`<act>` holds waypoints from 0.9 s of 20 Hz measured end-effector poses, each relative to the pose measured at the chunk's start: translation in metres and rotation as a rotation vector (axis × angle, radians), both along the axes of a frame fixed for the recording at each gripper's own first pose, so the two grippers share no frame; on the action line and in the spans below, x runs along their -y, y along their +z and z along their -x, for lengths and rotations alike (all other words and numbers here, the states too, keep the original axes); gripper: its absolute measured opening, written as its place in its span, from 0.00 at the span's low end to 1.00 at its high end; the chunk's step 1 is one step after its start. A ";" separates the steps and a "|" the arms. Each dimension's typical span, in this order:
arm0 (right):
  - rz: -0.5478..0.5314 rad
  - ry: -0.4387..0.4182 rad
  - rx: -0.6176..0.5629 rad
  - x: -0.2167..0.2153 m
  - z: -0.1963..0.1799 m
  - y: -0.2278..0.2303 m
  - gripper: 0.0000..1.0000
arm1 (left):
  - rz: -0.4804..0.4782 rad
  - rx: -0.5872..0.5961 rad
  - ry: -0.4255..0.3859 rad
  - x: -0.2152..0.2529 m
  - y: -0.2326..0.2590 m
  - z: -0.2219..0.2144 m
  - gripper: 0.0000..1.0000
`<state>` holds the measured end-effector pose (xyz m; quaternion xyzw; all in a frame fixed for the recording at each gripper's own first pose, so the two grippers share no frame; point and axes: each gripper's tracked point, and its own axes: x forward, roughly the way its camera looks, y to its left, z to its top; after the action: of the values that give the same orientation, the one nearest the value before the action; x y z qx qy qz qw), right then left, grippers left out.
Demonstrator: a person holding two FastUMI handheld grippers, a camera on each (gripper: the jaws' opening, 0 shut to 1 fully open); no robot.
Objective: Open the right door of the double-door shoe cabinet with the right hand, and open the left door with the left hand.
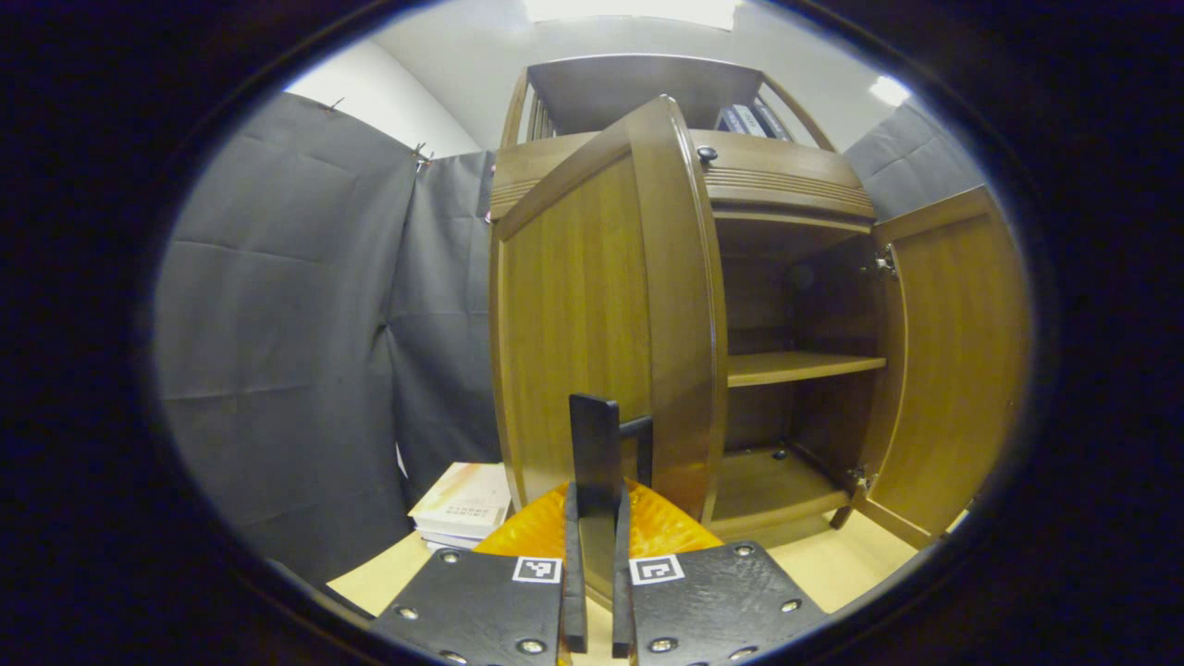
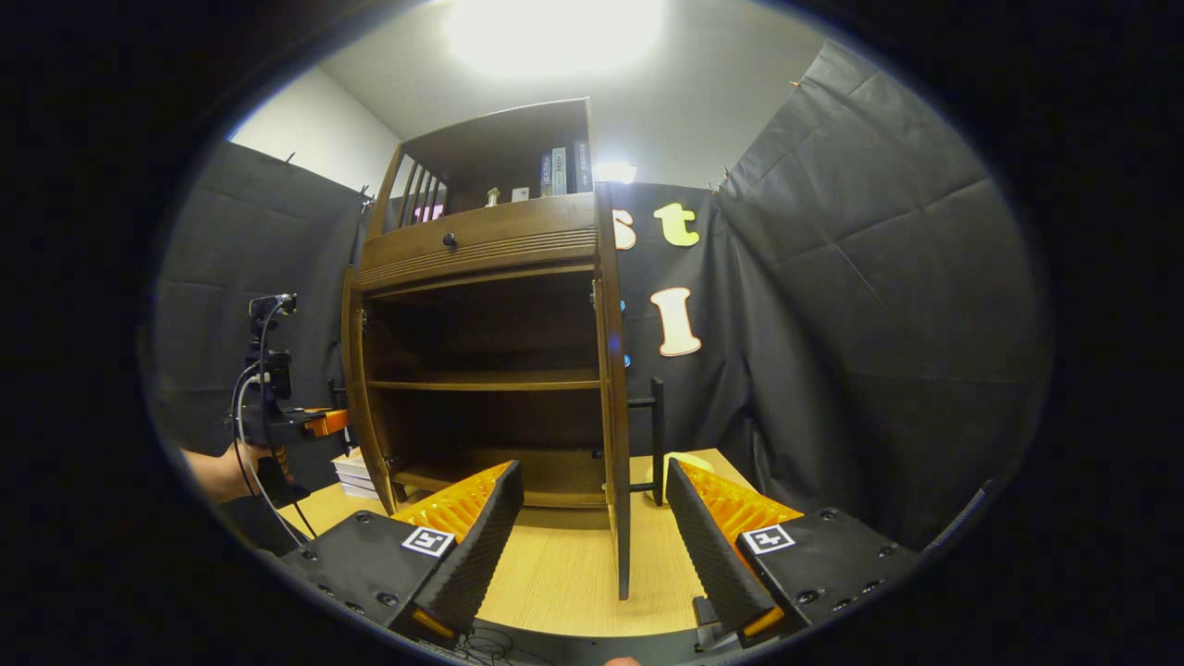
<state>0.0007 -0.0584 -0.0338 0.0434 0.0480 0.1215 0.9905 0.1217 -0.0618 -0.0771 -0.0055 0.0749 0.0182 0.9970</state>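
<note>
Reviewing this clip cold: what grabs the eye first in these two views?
The wooden shoe cabinet with both doors swung wide, baring its shelves. In the left gripper view the left tool is clamped on the black bar handle of the left door, which looms close. In the right gripper view the right tool stands open, the right door edge-on between its fingers, untouched.

The shoe cabinet (image 2: pixel 481 250) is brown grained wood with black door handles (image 1: pixel 594 444), the desk (image 2: pixel 555 573) pale wood, each tool (image 2: pixel 587 546) black and ribbed orange
</note>
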 end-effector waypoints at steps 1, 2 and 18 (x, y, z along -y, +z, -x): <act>-0.006 -0.001 -0.002 -0.006 0.003 0.001 0.92 | 0.000 -0.002 -0.007 -0.003 0.000 0.002 0.15; -0.012 0.002 -0.003 -0.012 0.006 0.002 0.92 | -0.001 -0.002 -0.012 -0.007 -0.001 0.004 0.15; 0.018 0.027 0.019 -0.096 0.038 0.016 0.97 | -0.003 0.008 -0.006 -0.104 -0.012 0.036 0.09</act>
<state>-0.0371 0.0378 -0.0180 0.0327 0.0402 0.1350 0.9895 0.0854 0.0419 -0.0892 -0.0038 0.0711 0.0153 0.9973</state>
